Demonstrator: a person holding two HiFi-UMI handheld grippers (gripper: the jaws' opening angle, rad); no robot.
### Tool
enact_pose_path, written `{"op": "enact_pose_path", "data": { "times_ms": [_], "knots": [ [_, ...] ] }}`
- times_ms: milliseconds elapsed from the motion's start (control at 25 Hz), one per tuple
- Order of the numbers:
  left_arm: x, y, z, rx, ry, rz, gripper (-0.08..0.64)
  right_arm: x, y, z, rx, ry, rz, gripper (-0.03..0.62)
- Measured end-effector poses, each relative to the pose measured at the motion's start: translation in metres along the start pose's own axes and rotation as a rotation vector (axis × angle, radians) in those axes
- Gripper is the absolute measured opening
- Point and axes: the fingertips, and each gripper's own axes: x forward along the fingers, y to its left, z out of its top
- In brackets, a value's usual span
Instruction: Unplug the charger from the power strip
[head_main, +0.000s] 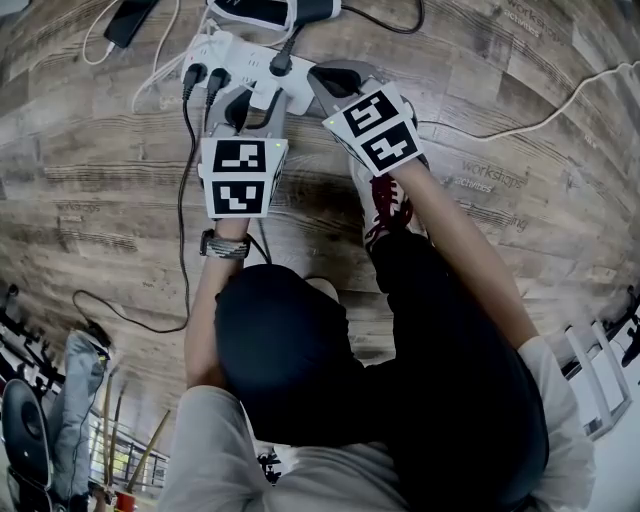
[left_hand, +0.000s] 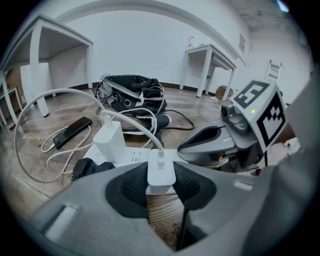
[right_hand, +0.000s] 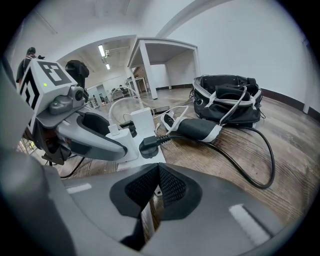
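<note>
The white power strip (head_main: 232, 52) lies on the wooden floor. A small white charger (left_hand: 161, 173) with a white cable stands on the strip's near end, and my left gripper (left_hand: 161, 175) is shut on its sides. The right gripper view shows this charger (right_hand: 114, 134) still sitting on the strip (right_hand: 131, 150) between the left jaws. My right gripper (right_hand: 157, 175) has its pads together with nothing between them, low over the strip's near end. In the head view, the left gripper (head_main: 243, 108) and right gripper (head_main: 335, 80) sit side by side at the strip.
A taller white charger (left_hand: 111, 140) and black plugs (left_hand: 85, 167) fill other sockets. Another black plug (right_hand: 150, 146) leads to a black-and-white appliance (right_hand: 197, 129). A black bag (right_hand: 227, 100) lies beyond. A phone (left_hand: 72, 131) on a white cable lies left. My shoe (head_main: 385, 205) is close.
</note>
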Motion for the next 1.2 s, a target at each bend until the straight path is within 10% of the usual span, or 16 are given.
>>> {"op": "enact_pose_path", "data": {
  "times_ms": [600,1200],
  "knots": [
    [-0.014,0.005,0.014,0.025,-0.055,0.046,0.14,0.0,0.0,0.001,-0.007,0.002,0.004,0.002],
    [-0.019,0.007,0.018,-0.325,-0.139,-0.161,0.14,0.0,0.0,0.0,0.0,0.003,0.002,0.002]
  ]
}}
